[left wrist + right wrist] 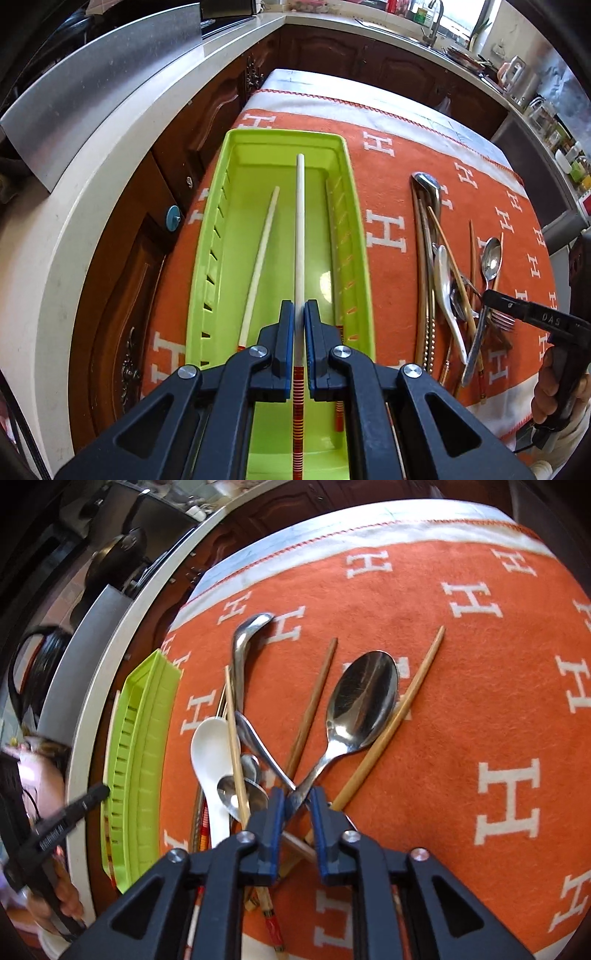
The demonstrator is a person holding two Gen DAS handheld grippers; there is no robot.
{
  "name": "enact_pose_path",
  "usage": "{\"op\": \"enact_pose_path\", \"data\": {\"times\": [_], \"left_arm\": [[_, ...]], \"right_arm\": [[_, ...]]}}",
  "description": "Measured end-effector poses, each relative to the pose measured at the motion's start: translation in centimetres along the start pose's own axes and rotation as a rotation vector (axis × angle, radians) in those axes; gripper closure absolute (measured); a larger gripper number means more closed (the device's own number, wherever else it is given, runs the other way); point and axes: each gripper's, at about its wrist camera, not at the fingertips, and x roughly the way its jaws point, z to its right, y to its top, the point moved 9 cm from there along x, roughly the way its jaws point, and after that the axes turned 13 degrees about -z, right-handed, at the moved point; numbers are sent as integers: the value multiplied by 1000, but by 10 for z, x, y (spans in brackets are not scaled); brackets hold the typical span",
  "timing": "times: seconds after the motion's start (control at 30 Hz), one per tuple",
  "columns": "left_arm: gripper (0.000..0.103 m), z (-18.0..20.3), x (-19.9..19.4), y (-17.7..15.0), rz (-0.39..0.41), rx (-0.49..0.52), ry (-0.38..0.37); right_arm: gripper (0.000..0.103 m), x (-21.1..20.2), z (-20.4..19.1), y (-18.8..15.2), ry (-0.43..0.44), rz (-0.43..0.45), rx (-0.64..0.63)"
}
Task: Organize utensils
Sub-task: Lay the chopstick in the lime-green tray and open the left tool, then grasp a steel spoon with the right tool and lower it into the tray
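Note:
My left gripper [299, 308] is shut on a white chopstick [299, 221] with a red-striped end and holds it lengthwise over the green tray [280, 138]. A second white chopstick [260, 258] lies in the tray. My right gripper [298, 797] is closed on the handle of a large steel spoon [364, 698] in the utensil pile on the orange cloth [461, 709]. The pile holds a white ceramic spoon [210, 753], a steel ladle [243, 642], smaller steel spoons and wooden chopsticks [314, 701]. The right gripper also shows in the left wrist view [491, 299], at the pile.
The cloth-covered table stands beside a white counter [74, 206] with dark wood cabinets below. The green tray [140, 746] lies along the cloth's left edge. A fork [502, 317] lies in the pile. Jars and a sink line the far counter.

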Motion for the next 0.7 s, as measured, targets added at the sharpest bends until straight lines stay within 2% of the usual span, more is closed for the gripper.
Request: {"op": "enact_pose_path", "data": {"times": [0.17, 0.33, 0.43, 0.5, 0.63, 0.7], "left_arm": [[88, -8, 5, 3, 12, -36, -24], [78, -11, 2, 2, 45, -46, -16], [64, -17, -1, 1, 64, -82, -14], [63, -20, -6, 1, 103, -102, -55], [51, -27, -6, -5, 74, -145, -105], [51, -31, -6, -9, 58, -152, -105]], "right_arm": [[86, 5, 4, 7, 24, 3, 53], [87, 6, 1, 9, -1, 22, 43], [90, 5, 0, 10, -17, 37, 35], [91, 6, -2, 10, -18, 44, 36], [96, 1, -3, 10, -3, 56, 41], [101, -4, -7, 10, 14, 59, 34]]}}
